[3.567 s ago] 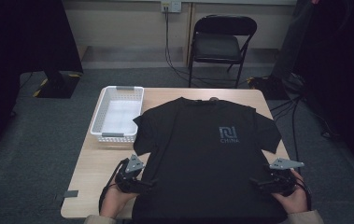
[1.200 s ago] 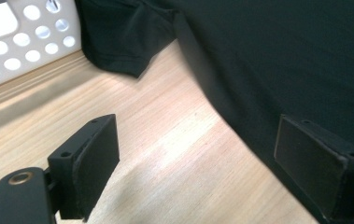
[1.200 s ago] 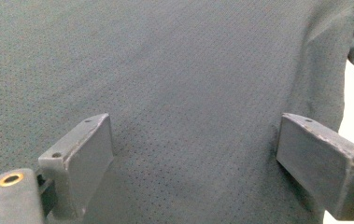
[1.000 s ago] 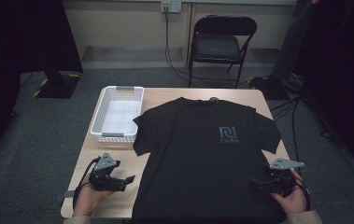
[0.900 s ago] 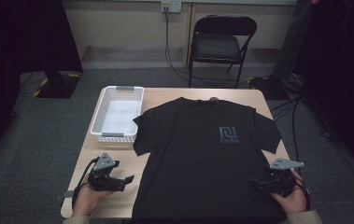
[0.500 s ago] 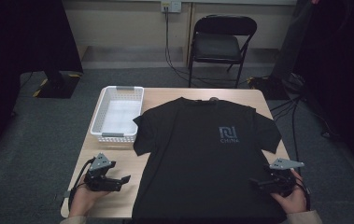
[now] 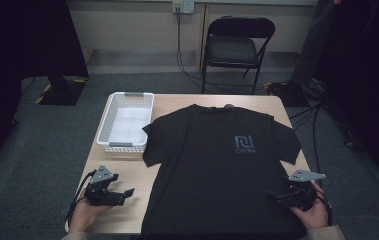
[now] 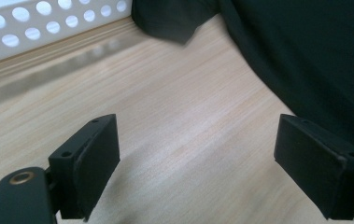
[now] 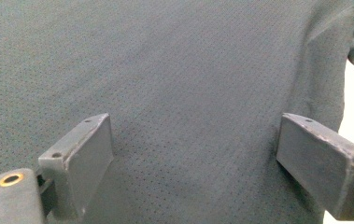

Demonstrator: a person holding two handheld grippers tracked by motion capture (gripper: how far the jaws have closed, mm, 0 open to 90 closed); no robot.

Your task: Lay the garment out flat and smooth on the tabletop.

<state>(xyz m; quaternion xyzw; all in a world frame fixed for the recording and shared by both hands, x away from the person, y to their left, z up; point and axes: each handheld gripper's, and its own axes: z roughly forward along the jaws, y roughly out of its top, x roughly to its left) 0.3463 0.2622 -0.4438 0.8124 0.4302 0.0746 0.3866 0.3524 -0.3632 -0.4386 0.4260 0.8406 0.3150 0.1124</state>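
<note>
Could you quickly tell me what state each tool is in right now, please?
Left tool: open, holding nothing, over bare table beside the black T-shirt.
Right tool: open, holding nothing, over the T-shirt.

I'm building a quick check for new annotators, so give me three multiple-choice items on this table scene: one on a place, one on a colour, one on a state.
1. Where does the white basket stand?
A. On the chair
B. On the table, at the shirt's left
C. On the shirt

2. What colour is the T-shirt?
A. Black
B. Red
C. White

3. How does the left gripper stand?
A. Shut on the shirt's hem
B. Shut on the basket's rim
C. Open over bare table

Answers:
1. B: the high view shows it on the table beside the left sleeve.
2. A: the shirt is black, with a small grey print on the chest.
3. C: in the left gripper view the jaws stand wide apart above bare wood, with the shirt's edge off to one side.
</note>
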